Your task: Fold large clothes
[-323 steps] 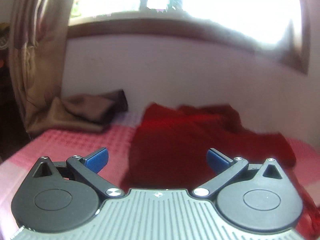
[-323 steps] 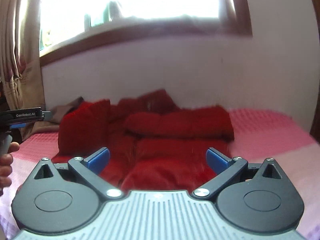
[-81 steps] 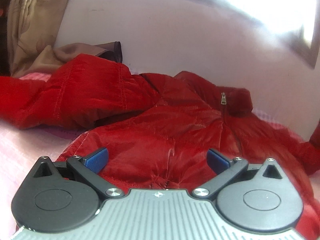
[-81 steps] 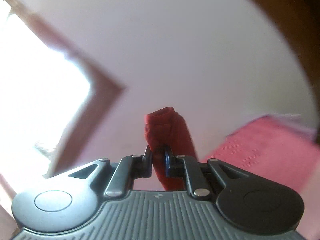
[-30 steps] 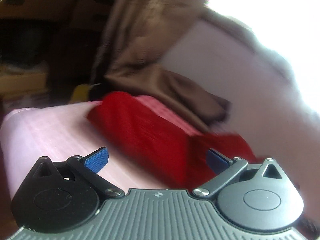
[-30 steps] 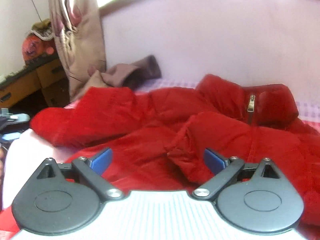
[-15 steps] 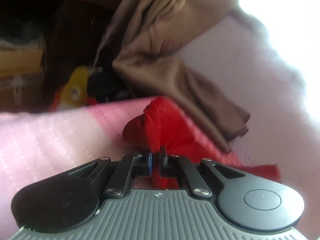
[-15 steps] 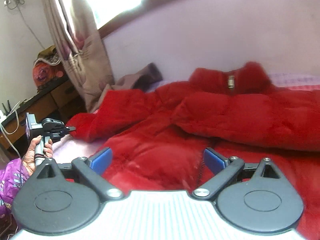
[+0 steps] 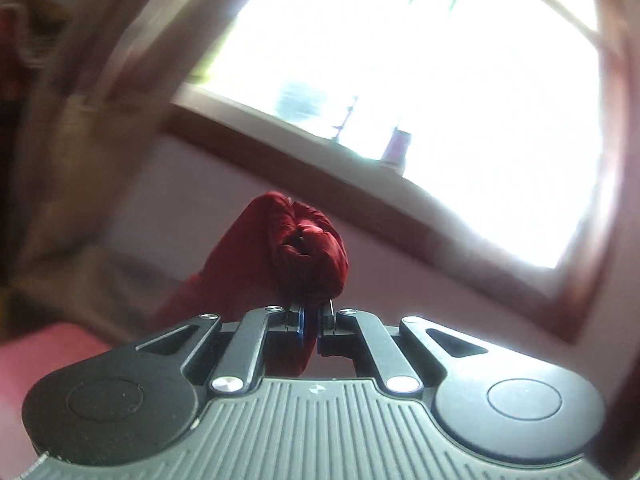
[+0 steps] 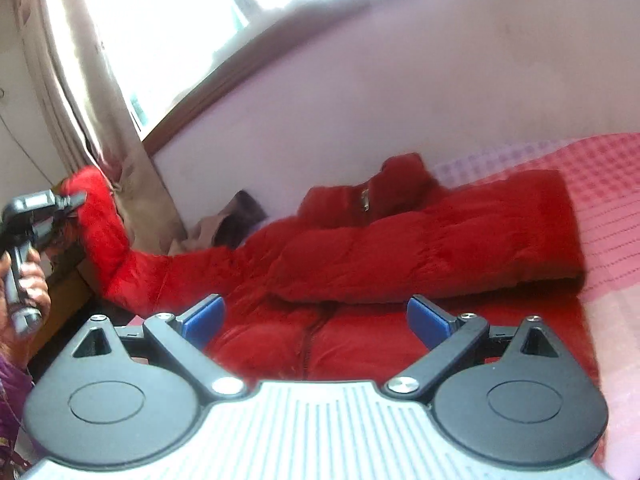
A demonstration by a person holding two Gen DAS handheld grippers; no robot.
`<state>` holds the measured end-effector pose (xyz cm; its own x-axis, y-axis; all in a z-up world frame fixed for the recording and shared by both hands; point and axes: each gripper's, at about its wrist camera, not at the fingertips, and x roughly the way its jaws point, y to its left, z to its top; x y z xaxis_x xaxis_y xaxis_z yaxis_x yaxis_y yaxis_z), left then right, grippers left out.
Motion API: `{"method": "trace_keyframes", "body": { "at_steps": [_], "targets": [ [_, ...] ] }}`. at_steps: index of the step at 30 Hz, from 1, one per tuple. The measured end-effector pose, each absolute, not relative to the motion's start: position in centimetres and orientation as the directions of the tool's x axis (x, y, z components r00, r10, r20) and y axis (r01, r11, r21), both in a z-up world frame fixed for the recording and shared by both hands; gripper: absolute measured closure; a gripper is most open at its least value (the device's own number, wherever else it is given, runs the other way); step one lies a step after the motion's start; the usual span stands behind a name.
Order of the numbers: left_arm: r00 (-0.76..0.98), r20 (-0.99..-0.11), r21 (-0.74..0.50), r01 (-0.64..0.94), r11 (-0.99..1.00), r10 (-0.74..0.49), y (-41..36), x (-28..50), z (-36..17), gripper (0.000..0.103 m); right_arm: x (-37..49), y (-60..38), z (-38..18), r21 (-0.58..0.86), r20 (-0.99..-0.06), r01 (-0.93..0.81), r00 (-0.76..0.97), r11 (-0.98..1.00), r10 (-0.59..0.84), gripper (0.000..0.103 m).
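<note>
A red padded jacket (image 10: 400,248) lies across the pink checked bed (image 10: 612,200), front up, its zip pull near the collar. One sleeve is folded across the chest. My left gripper (image 9: 313,322) is shut on the cuff of the other sleeve (image 9: 296,248), which bunches above the fingers. In the right wrist view that left gripper (image 10: 78,200) holds the sleeve (image 10: 108,248) lifted high at the left, in a person's hand. My right gripper (image 10: 316,318) hovers open over the jacket's lower front, with nothing between its blue pads.
A bright window (image 9: 420,80) with a wooden sill sits above the pale wall (image 10: 400,100) behind the bed. A beige curtain (image 10: 100,100) hangs at the left, with brownish cloth (image 10: 236,220) bunched at its foot.
My left gripper closed on the sleeve cuff at the bed's edge and lifted it well up. The right gripper swung over the jacket, rolled and stayed open.
</note>
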<state>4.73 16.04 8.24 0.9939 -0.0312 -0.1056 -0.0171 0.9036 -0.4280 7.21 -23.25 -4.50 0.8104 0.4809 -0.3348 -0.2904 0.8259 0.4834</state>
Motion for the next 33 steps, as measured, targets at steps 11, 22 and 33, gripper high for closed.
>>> {"method": "trace_keyframes", "body": {
  "at_steps": [11,22,33],
  "targets": [
    [0.913,-0.192,-0.343,0.281,0.896,-0.36,-3.1,11.7,6.0,0.099,6.3,-29.8,-5.6,0.555,-0.272,-0.224,0.861,0.801,0.43,0.004],
    [0.795,-0.387,-0.173,0.434,0.884,-0.467,-9.9,16.9,-5.0,0.033,8.1,-34.6,-6.3,0.72,-0.202,-0.207,0.851,0.663,0.485,0.003],
    [0.885,-0.314,0.011,0.365,0.931,-0.343,-6.9,11.7,-3.8,0.025,15.5,-33.4,-5.4,0.665,-0.277,-0.215,0.818,0.715,0.504,0.003]
  ]
}}
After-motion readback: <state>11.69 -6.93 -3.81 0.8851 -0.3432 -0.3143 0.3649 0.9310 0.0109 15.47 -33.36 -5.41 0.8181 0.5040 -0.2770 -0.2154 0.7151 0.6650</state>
